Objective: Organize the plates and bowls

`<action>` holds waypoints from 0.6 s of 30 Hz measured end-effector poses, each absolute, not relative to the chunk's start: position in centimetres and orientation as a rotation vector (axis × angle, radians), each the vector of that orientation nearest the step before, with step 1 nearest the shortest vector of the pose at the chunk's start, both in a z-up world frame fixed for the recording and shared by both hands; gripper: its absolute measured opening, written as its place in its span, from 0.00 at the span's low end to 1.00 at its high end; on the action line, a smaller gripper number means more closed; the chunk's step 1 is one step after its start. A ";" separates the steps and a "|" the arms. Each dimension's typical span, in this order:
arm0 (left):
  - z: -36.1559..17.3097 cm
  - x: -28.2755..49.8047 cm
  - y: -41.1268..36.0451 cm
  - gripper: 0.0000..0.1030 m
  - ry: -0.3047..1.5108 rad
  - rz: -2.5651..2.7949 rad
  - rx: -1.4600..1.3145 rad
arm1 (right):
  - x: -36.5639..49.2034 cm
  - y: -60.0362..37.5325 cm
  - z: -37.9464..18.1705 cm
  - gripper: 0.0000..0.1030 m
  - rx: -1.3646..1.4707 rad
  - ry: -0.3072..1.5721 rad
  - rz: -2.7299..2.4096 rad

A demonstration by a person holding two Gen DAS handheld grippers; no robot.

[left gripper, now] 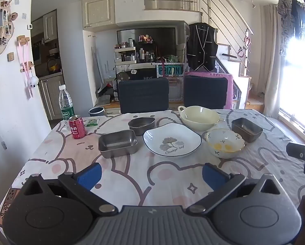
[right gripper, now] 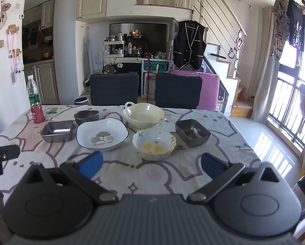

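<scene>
Both tools hang low over the near edge of the bench point(left gripper: 50, 143), tilted down toward it: the left tool point(left gripper: 151, 172) and the right tool point(right gripper: 151, 164) each have their blue pads spread wide, with nothing but the bear-print cloth point(right gripper: 152, 175) between them. Beyond them the dishes sit in a loose cluster mid-bench. A white plate point(left gripper: 172, 139) with a leaf print lies at the centre. Left of it is a steel tray point(left gripper: 117, 143), and just behind the two a dark round bowl point(left gripper: 141, 125). At the back, nearest the two chairs, stands a cream bowl point(left gripper: 200, 117) with handles. Right of the plate sits a flowered bowl point(left gripper: 225, 143) with yellow marks inside, and further right, near it, a dark square tray point(left gripper: 246, 129). None of them is stacked; each rests on the cloth by itself. Over at the far left corner stand a red can point(left gripper: 76, 127) and a water bottle point(left gripper: 66, 102), well apart from the dishes.
</scene>
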State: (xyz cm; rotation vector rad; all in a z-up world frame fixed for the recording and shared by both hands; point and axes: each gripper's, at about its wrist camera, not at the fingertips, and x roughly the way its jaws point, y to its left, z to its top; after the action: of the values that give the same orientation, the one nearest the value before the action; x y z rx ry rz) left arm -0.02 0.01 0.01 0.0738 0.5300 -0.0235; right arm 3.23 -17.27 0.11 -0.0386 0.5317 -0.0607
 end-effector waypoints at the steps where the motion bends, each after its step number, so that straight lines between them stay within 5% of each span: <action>1: 0.0 0.0 0.0 1.00 0.529 -0.025 0.073 | 3.2 -17.3 0.1 1.00 -0.039 0.534 -0.060; 18: 0.0 0.0 0.0 1.00 0.534 -0.022 0.068 | 3.3 -17.2 0.0 1.00 -0.040 0.535 -0.056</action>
State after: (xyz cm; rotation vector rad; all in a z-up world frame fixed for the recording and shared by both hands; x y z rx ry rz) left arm 0.05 -0.05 0.00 0.0683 0.5340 -0.0225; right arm 3.25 -17.22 0.04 -0.0399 0.5353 -0.0559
